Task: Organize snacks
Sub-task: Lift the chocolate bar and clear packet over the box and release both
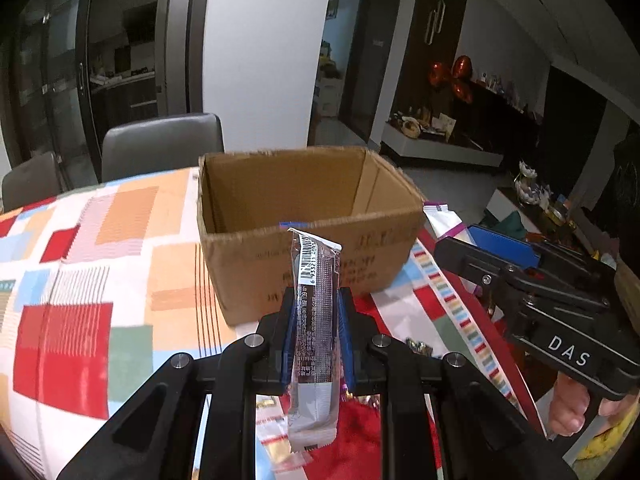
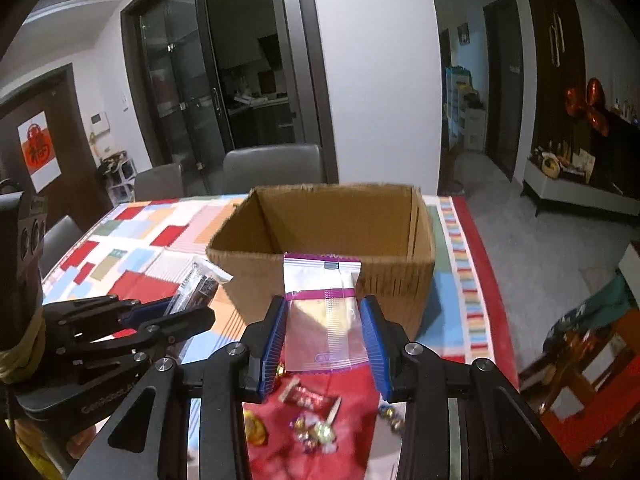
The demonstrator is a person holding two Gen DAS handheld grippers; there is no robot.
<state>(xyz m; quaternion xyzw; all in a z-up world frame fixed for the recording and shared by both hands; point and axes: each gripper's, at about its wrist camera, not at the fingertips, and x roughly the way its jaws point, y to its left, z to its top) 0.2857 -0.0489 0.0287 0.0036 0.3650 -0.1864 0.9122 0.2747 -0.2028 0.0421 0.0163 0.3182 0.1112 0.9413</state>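
Note:
An open cardboard box [image 1: 312, 236] stands on the patterned tablecloth; it also shows in the right wrist view [image 2: 392, 276]. My left gripper [image 1: 318, 332] is shut on a long silver-and-brown snack bar packet [image 1: 316, 320], held upright just short of the box's near wall. My right gripper [image 2: 324, 332] is shut on a clear packet with purple trim [image 2: 324, 304], holding a pale pastry, in front of the box. The left gripper with its bar [image 2: 192, 288] shows at left in the right wrist view; the right gripper body [image 1: 552, 304] shows at right in the left wrist view.
Several small wrapped candies [image 2: 312, 428] and a red packet [image 2: 308, 396] lie on the cloth below the right gripper. A clear wrapper [image 1: 276, 440] lies under the left gripper. Grey chairs [image 1: 160, 144] stand behind the table. The table's right edge [image 2: 480, 280] drops to the floor.

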